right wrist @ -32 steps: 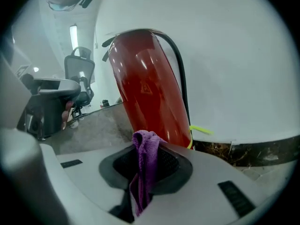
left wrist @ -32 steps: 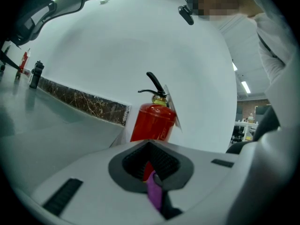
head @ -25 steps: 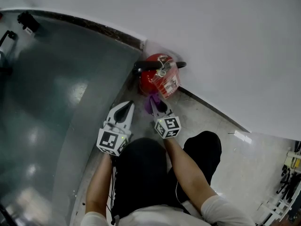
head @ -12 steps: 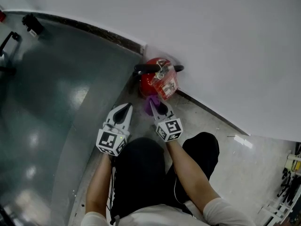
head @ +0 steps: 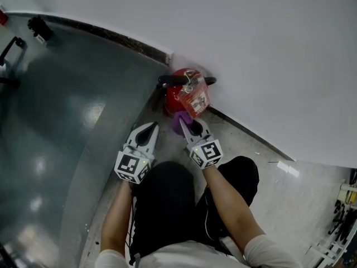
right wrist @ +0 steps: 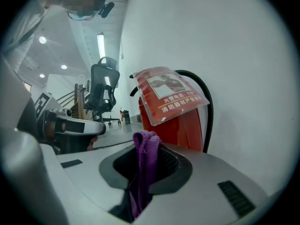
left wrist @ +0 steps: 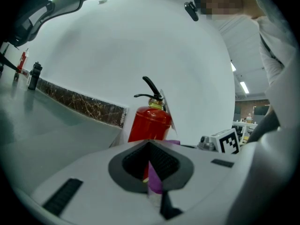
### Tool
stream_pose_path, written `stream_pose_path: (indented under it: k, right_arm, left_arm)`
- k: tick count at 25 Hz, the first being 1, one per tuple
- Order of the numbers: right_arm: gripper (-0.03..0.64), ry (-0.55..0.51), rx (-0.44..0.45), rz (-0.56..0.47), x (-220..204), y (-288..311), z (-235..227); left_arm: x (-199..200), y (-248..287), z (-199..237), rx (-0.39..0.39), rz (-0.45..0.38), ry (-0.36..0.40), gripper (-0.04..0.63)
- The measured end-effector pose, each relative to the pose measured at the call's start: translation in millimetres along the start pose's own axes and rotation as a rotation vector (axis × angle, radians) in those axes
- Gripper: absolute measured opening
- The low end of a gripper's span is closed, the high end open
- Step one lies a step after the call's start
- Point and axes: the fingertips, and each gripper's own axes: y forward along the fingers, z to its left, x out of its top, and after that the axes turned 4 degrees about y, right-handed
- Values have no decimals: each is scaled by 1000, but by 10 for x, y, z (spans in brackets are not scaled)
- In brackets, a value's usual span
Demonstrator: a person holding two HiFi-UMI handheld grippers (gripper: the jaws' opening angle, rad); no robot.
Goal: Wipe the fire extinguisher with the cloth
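Note:
The red fire extinguisher [head: 179, 97] stands on the floor against the white wall, with a black handle and hose and a red plastic-sleeved tag [head: 196, 100] hanging from its neck. My right gripper [head: 187, 121] is shut on a purple cloth [head: 179, 119] and holds it against the cylinder's near side, just below the tag. In the right gripper view the cloth [right wrist: 145, 149] bunches between the jaws, right before the extinguisher [right wrist: 187, 125]. My left gripper [head: 152, 125] hovers shut to the left, a little short of the extinguisher [left wrist: 149, 123], and holds nothing.
A dark stone baseboard [head: 120, 38] runs along the wall's foot. A glossy grey-green floor strip [head: 67, 121] lies on the left, with black items [head: 36, 28] at its far end. The person's legs in black [head: 167, 205] are below. An office chair [right wrist: 104, 90] stands behind.
The right gripper has risen with the cloth along the extinguisher's side, rolling slightly. The left gripper has stayed where it was.

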Motion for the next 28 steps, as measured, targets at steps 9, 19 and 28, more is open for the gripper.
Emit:
stream_pose_path:
  k: [9, 19, 28]
  right_arm:
    - [58, -34, 92, -109, 496, -13, 276]
    - [58, -88, 351, -118, 820, -424, 722]
    - [58, -99, 627, 6, 839, -742, 972]
  left_arm:
    - [15, -54, -15, -8, 6, -27, 5]
    - [160, -118, 1, -61, -12, -6, 5]
    - [501, -212, -580, -482, -60, 74, 48]
